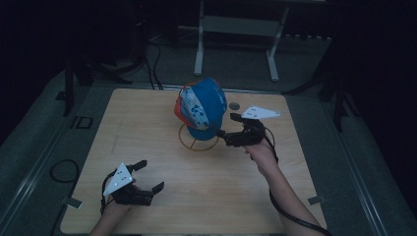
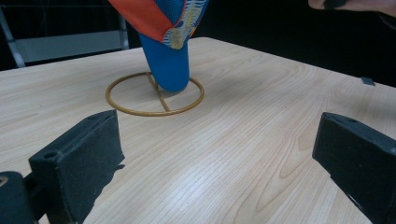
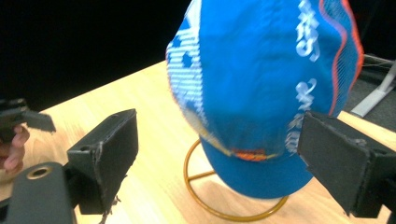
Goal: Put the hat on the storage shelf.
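Item: blue fabric cap with orange trim (image 1: 201, 109), perched on gold wire ring stand (image 1: 197, 142), mid light wooden table (image 1: 147, 128). My right gripper (image 1: 229, 129): spread, nearly touching cap. My left gripper (image 1: 148, 176): spread, empty, near table's front edge. Risk: a nudge could topple the light stand.
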`<control>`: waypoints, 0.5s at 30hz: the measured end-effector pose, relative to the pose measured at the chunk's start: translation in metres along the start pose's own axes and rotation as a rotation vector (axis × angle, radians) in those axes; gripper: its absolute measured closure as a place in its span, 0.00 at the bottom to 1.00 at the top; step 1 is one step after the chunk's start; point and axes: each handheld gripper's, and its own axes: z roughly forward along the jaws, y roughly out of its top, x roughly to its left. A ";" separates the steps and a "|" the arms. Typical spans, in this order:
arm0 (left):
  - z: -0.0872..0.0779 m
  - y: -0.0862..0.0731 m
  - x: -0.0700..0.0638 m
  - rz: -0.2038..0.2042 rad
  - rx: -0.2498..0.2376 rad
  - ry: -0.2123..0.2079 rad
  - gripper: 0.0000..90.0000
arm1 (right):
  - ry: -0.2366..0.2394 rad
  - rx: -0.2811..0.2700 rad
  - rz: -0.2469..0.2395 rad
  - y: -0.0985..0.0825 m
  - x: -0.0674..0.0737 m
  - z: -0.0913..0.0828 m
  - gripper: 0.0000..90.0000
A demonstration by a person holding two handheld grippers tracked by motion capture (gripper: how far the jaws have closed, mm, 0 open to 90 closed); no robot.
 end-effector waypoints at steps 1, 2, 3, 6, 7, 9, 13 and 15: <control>0.000 0.000 0.000 -0.001 0.001 0.002 0.02 | -0.001 0.005 0.001 -0.003 0.001 0.000 0.14; 0.000 0.000 0.000 -0.001 -0.001 0.004 0.02 | -0.001 0.009 -0.003 -0.006 0.003 0.000 0.14; 0.000 -0.001 0.001 -0.001 -0.002 0.004 0.02 | 0.001 0.007 -0.002 -0.009 0.004 0.000 0.14; -0.001 -0.001 0.001 -0.002 0.002 0.007 0.02 | 0.014 0.018 -0.006 -0.019 0.008 0.001 0.14; -0.001 -0.001 0.001 -0.002 0.002 0.007 0.02 | 0.014 0.018 -0.006 -0.019 0.008 0.001 0.14; 0.000 -0.003 0.001 0.005 0.010 0.013 0.02 | 0.034 0.027 0.001 -0.030 0.011 0.001 0.14; 0.000 -0.004 0.002 0.005 0.015 0.016 0.02 | 0.053 0.042 0.008 -0.044 0.015 0.002 0.14; 0.001 -0.005 0.003 0.004 0.017 0.017 0.02 | 0.062 0.051 0.008 -0.052 0.017 0.003 0.14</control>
